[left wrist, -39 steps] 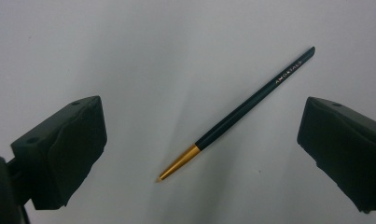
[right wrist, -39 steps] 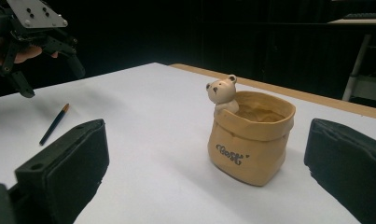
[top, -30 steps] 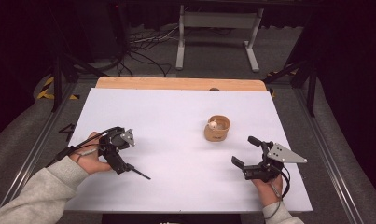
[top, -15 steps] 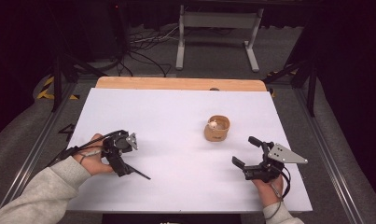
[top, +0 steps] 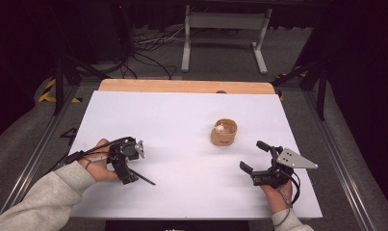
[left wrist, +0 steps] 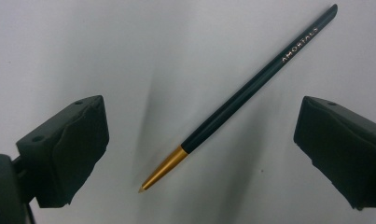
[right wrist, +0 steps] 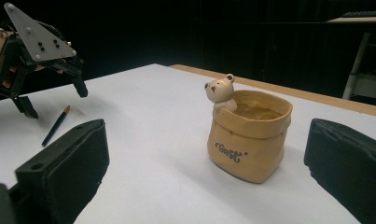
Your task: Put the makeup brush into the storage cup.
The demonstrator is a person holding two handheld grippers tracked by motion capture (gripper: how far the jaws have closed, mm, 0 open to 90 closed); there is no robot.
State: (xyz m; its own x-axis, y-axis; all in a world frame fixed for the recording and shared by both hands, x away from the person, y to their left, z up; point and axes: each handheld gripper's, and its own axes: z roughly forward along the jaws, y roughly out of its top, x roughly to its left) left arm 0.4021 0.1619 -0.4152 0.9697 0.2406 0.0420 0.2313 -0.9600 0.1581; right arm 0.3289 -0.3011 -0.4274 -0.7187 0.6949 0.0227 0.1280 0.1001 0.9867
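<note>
Your left gripper (top: 130, 166) has dropped closer to the table (top: 182, 120) at the lower left, tipped down over the dark pen (left wrist: 251, 88), so a grab looks near. It is wide open, holding nothing. Your right gripper (top: 259, 159) waits wide open too, near the little bear pot (top: 224, 132).

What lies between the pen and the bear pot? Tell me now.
Nothing: the high view shows bare white table between the pen and the bear pot.
</note>
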